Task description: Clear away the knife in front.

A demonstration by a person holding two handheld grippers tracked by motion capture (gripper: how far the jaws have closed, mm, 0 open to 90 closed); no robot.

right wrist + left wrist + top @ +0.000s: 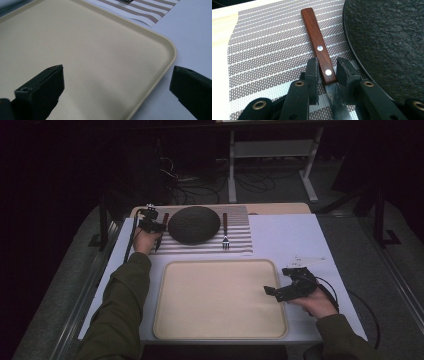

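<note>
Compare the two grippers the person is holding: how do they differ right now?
The left gripper has its jaws close around a knife handle on the striped placemat; the right gripper stands wide open, holding nothing, above the cream tray. Both have two black jaws.

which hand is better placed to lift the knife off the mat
Left. The left gripper already has its fingers on either side of the knife beside the dark plate. The right gripper hangs open over the tray, far from it.
</note>
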